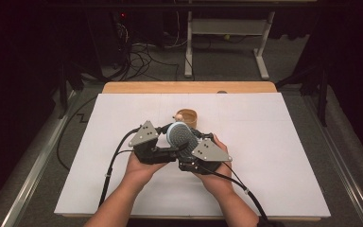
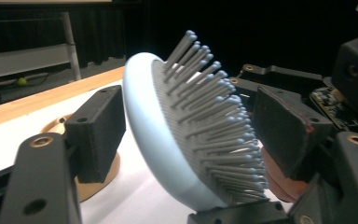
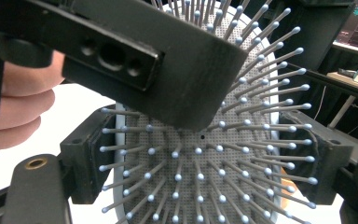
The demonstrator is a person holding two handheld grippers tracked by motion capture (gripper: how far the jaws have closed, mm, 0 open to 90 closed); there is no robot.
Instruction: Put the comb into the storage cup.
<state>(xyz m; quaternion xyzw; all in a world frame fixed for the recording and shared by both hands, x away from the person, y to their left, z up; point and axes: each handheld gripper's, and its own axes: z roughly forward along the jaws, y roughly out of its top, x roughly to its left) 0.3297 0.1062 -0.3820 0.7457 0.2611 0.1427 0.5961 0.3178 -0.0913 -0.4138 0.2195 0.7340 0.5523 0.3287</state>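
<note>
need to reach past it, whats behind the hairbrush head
Behind the hairbrush stands a small tan wooden cup on the white table cover. In the left gripper view its rim peeks past the tool pad. Its inside cannot be made out; its lower front is covered.

Hairbrush (image 2: 154, 154): smooth, glossy pale-blue plastic
Jaw pads: matt black, foam-like
Cup (image 1: 187, 116): wooden
Table sheet (image 1: 274, 156): matt white paper

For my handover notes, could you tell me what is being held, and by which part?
The hairbrush, by its head: the right gripper clamps its side edges. The left gripper brackets its back and bristles; whether it presses, I cannot tell.
</note>
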